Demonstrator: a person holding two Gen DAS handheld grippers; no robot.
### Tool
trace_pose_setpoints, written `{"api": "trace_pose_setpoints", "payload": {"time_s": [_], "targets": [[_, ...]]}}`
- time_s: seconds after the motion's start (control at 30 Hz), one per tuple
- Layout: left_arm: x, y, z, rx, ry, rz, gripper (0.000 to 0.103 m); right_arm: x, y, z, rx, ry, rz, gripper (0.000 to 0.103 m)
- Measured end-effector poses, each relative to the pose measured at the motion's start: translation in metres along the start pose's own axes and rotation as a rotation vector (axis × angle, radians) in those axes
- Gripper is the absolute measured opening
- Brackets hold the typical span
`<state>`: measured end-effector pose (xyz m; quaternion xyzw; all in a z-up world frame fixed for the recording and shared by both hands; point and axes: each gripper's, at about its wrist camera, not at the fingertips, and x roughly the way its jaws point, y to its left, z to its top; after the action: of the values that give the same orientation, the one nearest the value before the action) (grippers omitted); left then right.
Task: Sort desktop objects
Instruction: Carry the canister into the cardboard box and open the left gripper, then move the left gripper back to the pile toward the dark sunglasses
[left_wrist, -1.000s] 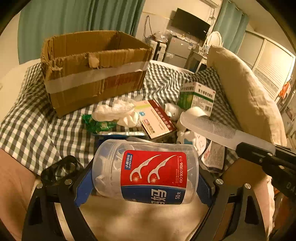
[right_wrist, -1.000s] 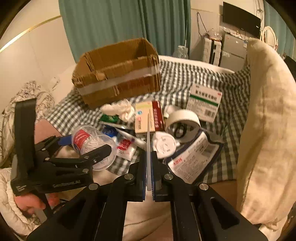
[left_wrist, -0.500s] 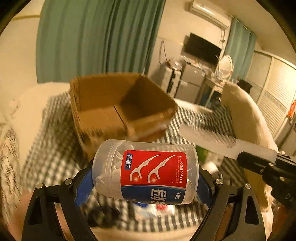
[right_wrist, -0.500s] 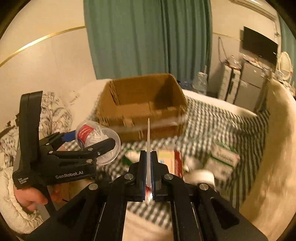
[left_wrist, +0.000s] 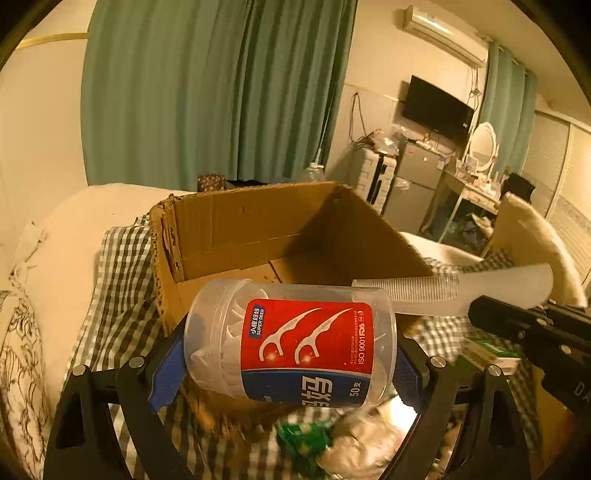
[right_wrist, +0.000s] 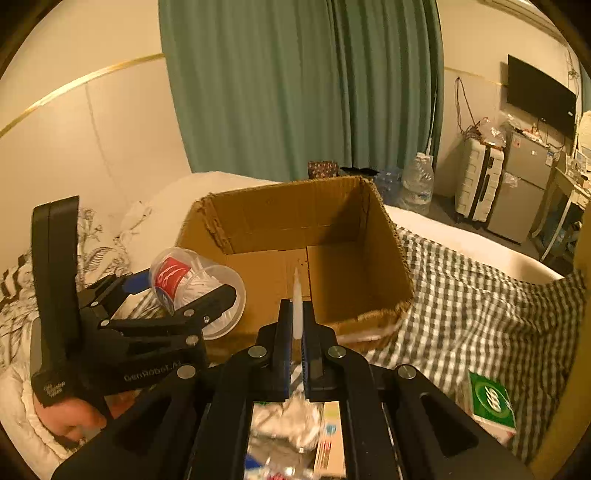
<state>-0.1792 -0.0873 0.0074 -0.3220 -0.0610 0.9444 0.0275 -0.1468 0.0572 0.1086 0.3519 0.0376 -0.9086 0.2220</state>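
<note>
My left gripper (left_wrist: 291, 358) is shut on a clear floss-pick jar (left_wrist: 295, 343) with a red and blue label, held sideways in the air just in front of an open cardboard box (left_wrist: 258, 236). In the right wrist view the same jar (right_wrist: 192, 284) hangs at the box's (right_wrist: 332, 251) near left corner. My right gripper (right_wrist: 295, 339) is shut on a white comb (right_wrist: 296, 306), seen edge-on and pointing at the box's inside. In the left wrist view the comb (left_wrist: 454, 291) reaches in from the right, over the box's near rim. The box's floor looks bare.
The box sits on a green checked cloth (right_wrist: 480, 295) over a bed. Below the grippers lie crumpled white tissue (right_wrist: 288, 417), a green wrapper (left_wrist: 306, 439) and a green-and-white carton (right_wrist: 491, 402). A cream pillow (left_wrist: 532, 236) stands at the right. A hand (right_wrist: 62, 417) holds the left gripper.
Both grippers rose and moved forward from over the clutter to the box's near rim, keeping the jar and the comb. The box's inside now shows from above.
</note>
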Motion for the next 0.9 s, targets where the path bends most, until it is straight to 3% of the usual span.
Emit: {"api": "trace_pose_setpoints", "payload": {"time_s": [0.23,0.3,0.33,0.37,0.43,0.73,0.9], "targets": [[0.033,0.003,-0.002,0.033,0.011,0.03,0.094,0.041,-0.008,0.006,-0.007,0.022,-0.017,0.004],[0.037,0.005,-0.004,0.028,0.022,0.044,0.094,0.043,-0.01,0.007,-0.008,0.015,-0.031,0.021],[0.037,0.005,-0.004,0.028,0.02,0.043,0.095,0.043,-0.01,0.007,-0.012,0.011,-0.043,0.044],[0.035,0.004,-0.004,0.029,0.014,0.046,0.097,0.042,-0.009,0.006,-0.015,0.001,-0.065,0.055],[0.029,0.002,-0.004,0.038,-0.002,0.064,0.103,0.035,-0.011,0.004,-0.016,-0.02,-0.095,0.055],[-0.023,-0.02,0.003,0.086,-0.064,0.063,0.103,-0.027,-0.015,-0.014,0.019,-0.063,-0.128,0.055],[-0.063,-0.034,-0.01,0.125,-0.071,0.042,0.103,-0.073,-0.015,-0.035,0.027,-0.079,-0.158,0.055]]}}
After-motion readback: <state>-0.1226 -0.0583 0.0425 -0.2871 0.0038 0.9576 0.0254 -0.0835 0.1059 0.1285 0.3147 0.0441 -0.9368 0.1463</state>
